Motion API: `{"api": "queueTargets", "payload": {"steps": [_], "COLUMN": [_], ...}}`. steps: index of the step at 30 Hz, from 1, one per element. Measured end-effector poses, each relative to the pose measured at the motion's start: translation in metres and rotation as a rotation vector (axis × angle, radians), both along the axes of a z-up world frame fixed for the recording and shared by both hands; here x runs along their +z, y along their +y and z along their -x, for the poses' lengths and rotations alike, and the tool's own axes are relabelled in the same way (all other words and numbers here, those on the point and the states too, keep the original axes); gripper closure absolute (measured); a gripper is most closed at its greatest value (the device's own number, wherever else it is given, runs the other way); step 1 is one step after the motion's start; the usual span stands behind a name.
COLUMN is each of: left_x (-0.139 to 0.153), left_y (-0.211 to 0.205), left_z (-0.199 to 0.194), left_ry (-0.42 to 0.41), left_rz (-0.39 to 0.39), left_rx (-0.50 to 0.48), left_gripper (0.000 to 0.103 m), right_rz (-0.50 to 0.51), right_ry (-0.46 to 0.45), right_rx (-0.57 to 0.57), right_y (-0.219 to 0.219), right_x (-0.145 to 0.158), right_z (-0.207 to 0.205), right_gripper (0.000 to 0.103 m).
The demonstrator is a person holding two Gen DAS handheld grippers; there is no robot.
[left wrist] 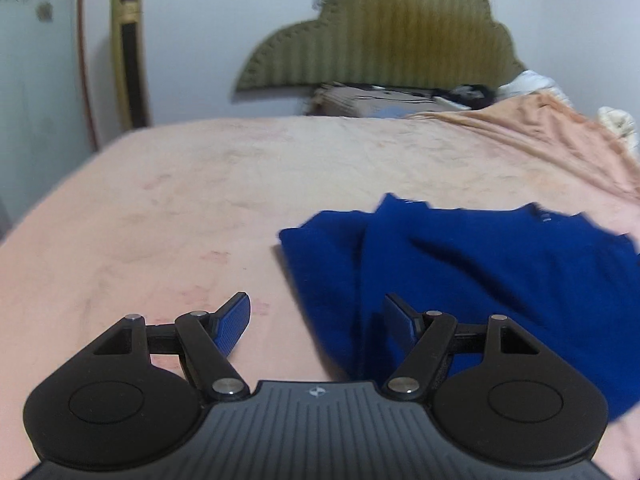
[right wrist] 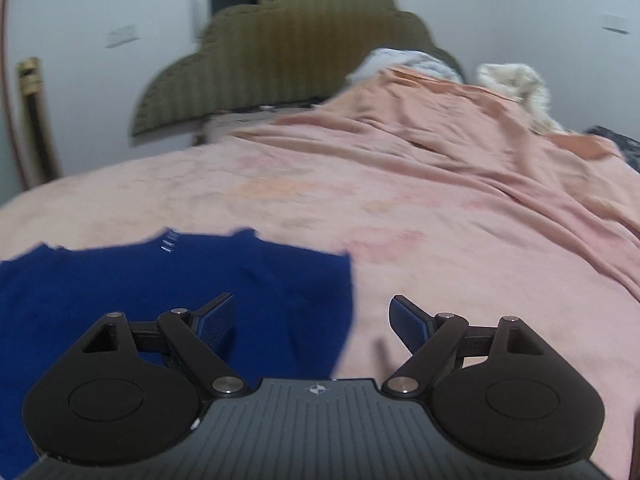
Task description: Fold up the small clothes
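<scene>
Blue garment (left wrist: pixel 480 272) on bed (left wrist: pixel 180 200), under inner fingers (left wrist: pixel 400 320), ungripped.

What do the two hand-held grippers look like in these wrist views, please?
Both match: the left hand-held gripper and right hand-held gripper have a dark grey ribbed body with a small white emblem, two round black housings, black linkage arms with silver pins, and blue textured pads. No cables or sleeves show.
</scene>
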State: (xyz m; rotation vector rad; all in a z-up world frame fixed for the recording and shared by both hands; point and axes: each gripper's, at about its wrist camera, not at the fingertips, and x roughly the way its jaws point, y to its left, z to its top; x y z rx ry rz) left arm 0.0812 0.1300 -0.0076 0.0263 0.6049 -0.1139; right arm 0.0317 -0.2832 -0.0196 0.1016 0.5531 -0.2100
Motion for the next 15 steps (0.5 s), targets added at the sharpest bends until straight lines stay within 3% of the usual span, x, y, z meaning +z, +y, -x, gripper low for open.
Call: {"api": "queueTargets", "payload": {"steps": [3,7,11,15], "left_x": [-0.012,-0.019,-0.018,-0.002], "left_y": [-0.007,-0.017,-0.017,0.005], "left_z": [-0.012,-0.021,-0.022,-0.004], "left_ry": [0.001,-0.039,-0.049,-0.069], "left_rz": [0.042,0.035,-0.052,-0.019], "left_rx": [-0.004,0.071,0.166,0.188], "left_gripper": [0.030,0.030,0.030,0.030], "right_rz": [0.052,0.120,0.213,0.327], "right_ry": [-0.017,-0.100,-0.088,-0.067], "right_rx": [0.005,0.064,0.058,0.042], "right_y": [0.008,0.028,0.035,0.029], "right_x": [-0.004,-0.003,-0.003,0.009], "right_z": [-0.003,-0.008,-0.014,-0.009], "right_gripper": [0.019,0.018,0.024,0.024]}}
